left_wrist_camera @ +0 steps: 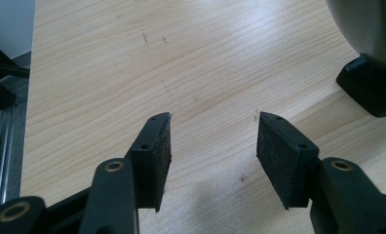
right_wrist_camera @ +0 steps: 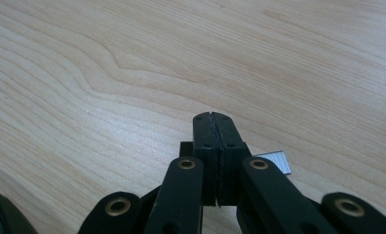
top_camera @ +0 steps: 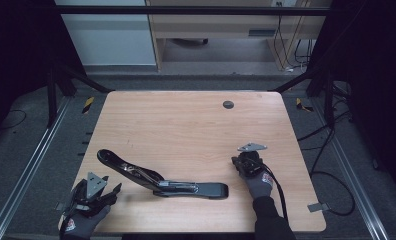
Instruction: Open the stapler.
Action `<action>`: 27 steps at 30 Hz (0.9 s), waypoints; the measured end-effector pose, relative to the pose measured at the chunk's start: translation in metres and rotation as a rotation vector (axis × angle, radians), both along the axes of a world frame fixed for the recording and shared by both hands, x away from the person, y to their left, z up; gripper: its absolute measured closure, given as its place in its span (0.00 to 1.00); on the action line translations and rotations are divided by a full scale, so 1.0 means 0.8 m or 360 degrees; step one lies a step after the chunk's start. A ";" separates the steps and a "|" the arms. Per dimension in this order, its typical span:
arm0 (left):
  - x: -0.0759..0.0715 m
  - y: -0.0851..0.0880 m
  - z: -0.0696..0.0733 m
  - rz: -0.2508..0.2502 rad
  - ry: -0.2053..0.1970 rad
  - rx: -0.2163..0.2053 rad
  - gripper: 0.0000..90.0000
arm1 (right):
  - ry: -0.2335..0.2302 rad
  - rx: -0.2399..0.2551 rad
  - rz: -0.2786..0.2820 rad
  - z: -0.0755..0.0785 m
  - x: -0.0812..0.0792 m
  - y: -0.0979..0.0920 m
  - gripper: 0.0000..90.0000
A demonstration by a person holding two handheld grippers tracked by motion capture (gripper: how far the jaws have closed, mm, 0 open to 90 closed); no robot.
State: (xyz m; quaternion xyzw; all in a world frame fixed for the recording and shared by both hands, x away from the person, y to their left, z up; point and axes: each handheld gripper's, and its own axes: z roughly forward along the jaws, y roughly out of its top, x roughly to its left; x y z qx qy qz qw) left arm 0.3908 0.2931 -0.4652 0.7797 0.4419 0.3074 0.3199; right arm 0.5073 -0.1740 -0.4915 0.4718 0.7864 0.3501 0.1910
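Wood tabletop (top_camera: 186, 120): one black stapler (top_camera: 161, 177), opened out, long axis 10-to-3 o'clock. Left claw (left_wrist_camera: 213, 141) open, empty; right claw (right_wrist_camera: 214, 129) closed, empty.

A wooden table (top_camera: 196, 120) stands on grey floor (top_camera: 36, 150) between metal rails (top_camera: 23, 175) — behind it a pale cabinet (top_camera: 111, 40), a wooden desk (top_camera: 221, 25) and loose cables (top_camera: 331, 145).

Bright even light on tabletop, dark surrounds, pics slightly soft.
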 end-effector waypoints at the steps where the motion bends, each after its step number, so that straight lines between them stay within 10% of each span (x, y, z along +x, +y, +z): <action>1: 0.000 0.000 0.000 -0.0001 0.0001 0.0002 0.52 | -0.0007 -0.0013 0.0004 -0.001 0.000 0.000 1.00; 27: -0.001 0.001 0.000 0.0002 -0.0003 0.0006 0.51 | 0.0037 -0.0032 -0.0021 0.001 -0.014 -0.017 1.00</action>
